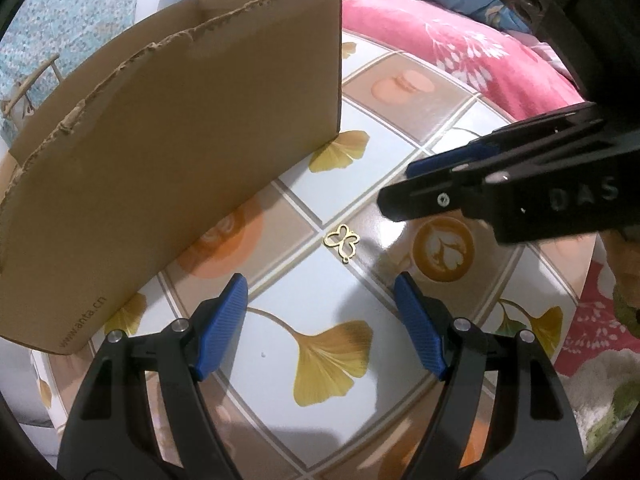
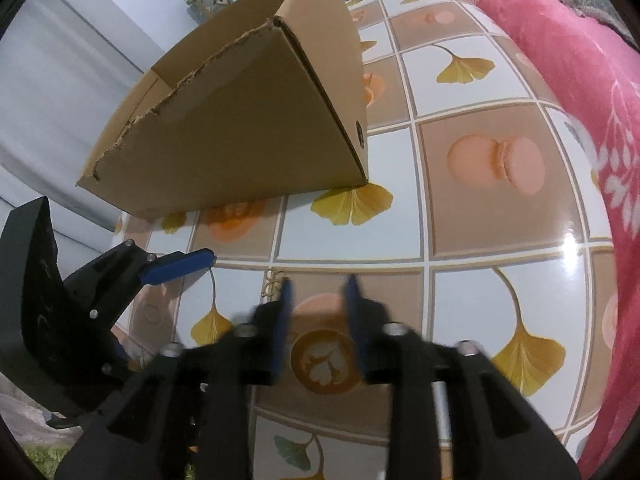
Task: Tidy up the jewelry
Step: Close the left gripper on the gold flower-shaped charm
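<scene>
The inside of the cardboard box [image 1: 192, 128] is hidden in both views; only its outer walls and torn top edge show. In the right wrist view the right gripper [image 2: 318, 320] is blurred, and its left pad covers most of the butterfly charm [image 1: 342, 242], leaving gold loops at the pad's tip. The left wrist view shows the charm whole: a thin gold outline of a butterfly with a small ring at 1 end, lying flat on the tiled tablecloth [image 1: 360, 128], just in front of the box and ahead of the left gripper [image 1: 320, 320]. That gripper's jaws stand wide apart, holding nothing. The right gripper's jaws are partly open, with nothing between them.
</scene>
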Tool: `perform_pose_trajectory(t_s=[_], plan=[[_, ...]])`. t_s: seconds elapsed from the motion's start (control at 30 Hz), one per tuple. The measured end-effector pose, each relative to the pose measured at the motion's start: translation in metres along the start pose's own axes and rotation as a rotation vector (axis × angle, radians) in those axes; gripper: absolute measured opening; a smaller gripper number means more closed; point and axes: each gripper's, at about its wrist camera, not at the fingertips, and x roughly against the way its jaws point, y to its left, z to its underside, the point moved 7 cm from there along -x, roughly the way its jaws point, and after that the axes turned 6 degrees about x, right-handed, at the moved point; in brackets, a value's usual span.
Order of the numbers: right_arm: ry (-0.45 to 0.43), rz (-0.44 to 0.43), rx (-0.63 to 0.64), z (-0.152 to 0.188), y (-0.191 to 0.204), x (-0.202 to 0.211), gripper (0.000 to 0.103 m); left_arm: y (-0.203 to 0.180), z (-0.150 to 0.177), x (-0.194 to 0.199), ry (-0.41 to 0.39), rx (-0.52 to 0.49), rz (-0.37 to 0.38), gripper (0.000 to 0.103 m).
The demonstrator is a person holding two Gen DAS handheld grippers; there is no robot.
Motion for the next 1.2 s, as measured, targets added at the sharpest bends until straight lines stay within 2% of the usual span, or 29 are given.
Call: perform_pose_trajectory(t_s=[0.33,0.43,0.53,0.67,0.87,1.2], plan=[[-0.015,0.001,0.006,-0.002,-0.004,0.003,0.048,-0.003,-0.002,-0.004,0.003,0.003,-0.011,0.072],[-0.02,0.002,0.01,-0.001,-0.003,0.002,0.048,-0.004,-0.003,-0.002,-0.019,-0.008,-0.002,0.072],[-0.027,0.005,0.016,0.001,-0.003,0.005,0.048,-0.009,-0.003,0.003,-0.059,-0.028,0.038,0.071],[-0.036,0.009,0.034,0.001,-0.002,0.006,0.048,-0.014,-0.004,0.004,-0.084,-0.052,0.069,0.061],[-0.048,0.02,0.089,0.001,0.006,0.006,0.047,-0.011,-0.006,0.001,-0.07,-0.049,0.102,0.041],[-0.067,0.001,0.099,-0.001,0.004,0.003,0.047,-0.011,-0.014,-0.005,-0.07,-0.117,0.122,0.039]])
